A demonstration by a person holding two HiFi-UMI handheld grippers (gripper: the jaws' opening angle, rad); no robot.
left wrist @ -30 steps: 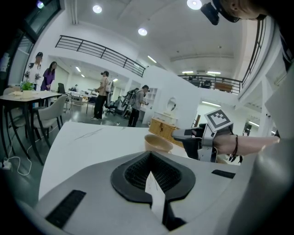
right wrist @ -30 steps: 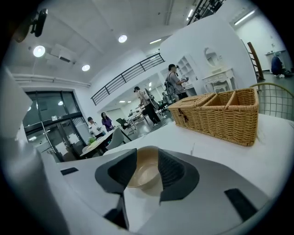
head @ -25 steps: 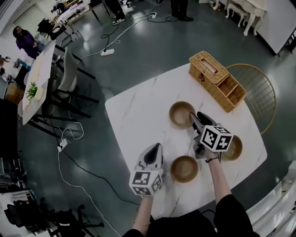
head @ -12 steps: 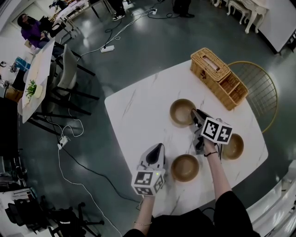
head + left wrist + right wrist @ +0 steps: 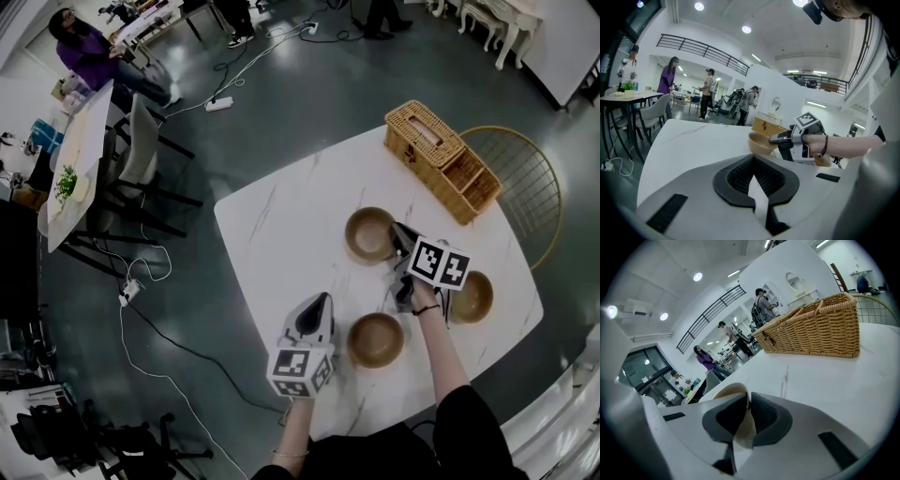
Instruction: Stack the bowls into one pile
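Observation:
Three wooden bowls sit on the white marble table (image 5: 277, 248). The far bowl (image 5: 368, 234) has its right rim pinched between the pads of my right gripper (image 5: 399, 235). The jaws have just been closing on that rim, and the right gripper view shows the thin rim (image 5: 746, 401) clamped between them. The left gripper view shows the same bowl (image 5: 760, 143) held by the right gripper (image 5: 776, 138). The near bowl (image 5: 375, 339) lies just right of my left gripper (image 5: 318, 302), which is shut and empty. The third bowl (image 5: 473, 297) sits beside my right forearm.
A wicker basket (image 5: 440, 162) stands at the table's far right corner, and also shows ahead in the right gripper view (image 5: 815, 331). A gold wire chair (image 5: 530, 192) is beyond the right edge. People, tables and cables are on the floor far off.
The right gripper's jaws went from wide open beside the far bowl to closed on its rim, and the gripper rolled a little. The left gripper stayed put.

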